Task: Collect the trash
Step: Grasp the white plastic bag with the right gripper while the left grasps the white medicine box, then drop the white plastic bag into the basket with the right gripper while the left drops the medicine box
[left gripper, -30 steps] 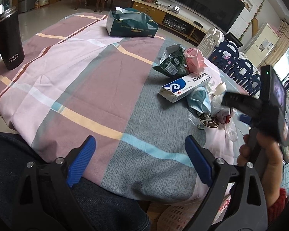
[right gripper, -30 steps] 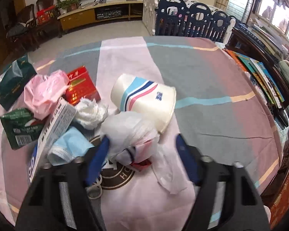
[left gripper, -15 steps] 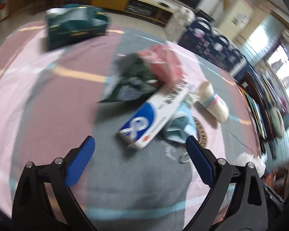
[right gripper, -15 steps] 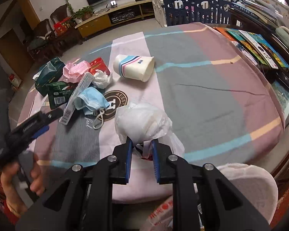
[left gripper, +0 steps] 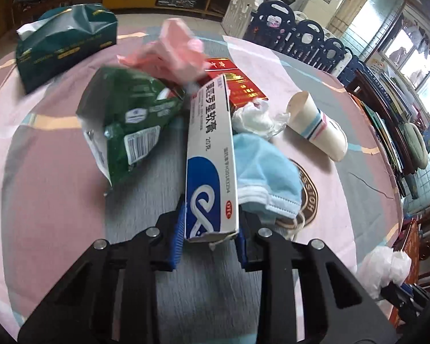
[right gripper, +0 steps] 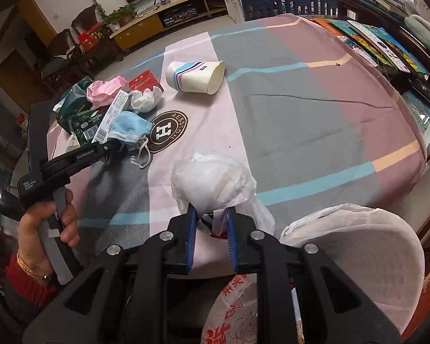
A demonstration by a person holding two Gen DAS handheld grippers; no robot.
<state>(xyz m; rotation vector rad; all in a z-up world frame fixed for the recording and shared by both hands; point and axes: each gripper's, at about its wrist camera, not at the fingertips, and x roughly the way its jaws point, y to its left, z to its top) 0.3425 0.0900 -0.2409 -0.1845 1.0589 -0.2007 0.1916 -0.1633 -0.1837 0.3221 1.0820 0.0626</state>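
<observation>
The left gripper (left gripper: 210, 236), jaws just closed, pinches the ointment box (left gripper: 210, 154), whose long axis runs toward twelve o'clock.

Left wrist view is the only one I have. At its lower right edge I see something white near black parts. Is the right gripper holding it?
Observer: Yes. The right gripper is shut on the white plastic bag; both pads pinch its lower end.
Operator: Is there any place near it to drop the bag?
Observer: What looks like a bin, lined in white, stands just off the edge of the table, below and to the right of that gripper.
Operator: Is anything else down there?
Observer: A plastic bag with red print lies under the gripper, beside the bin.
</observation>
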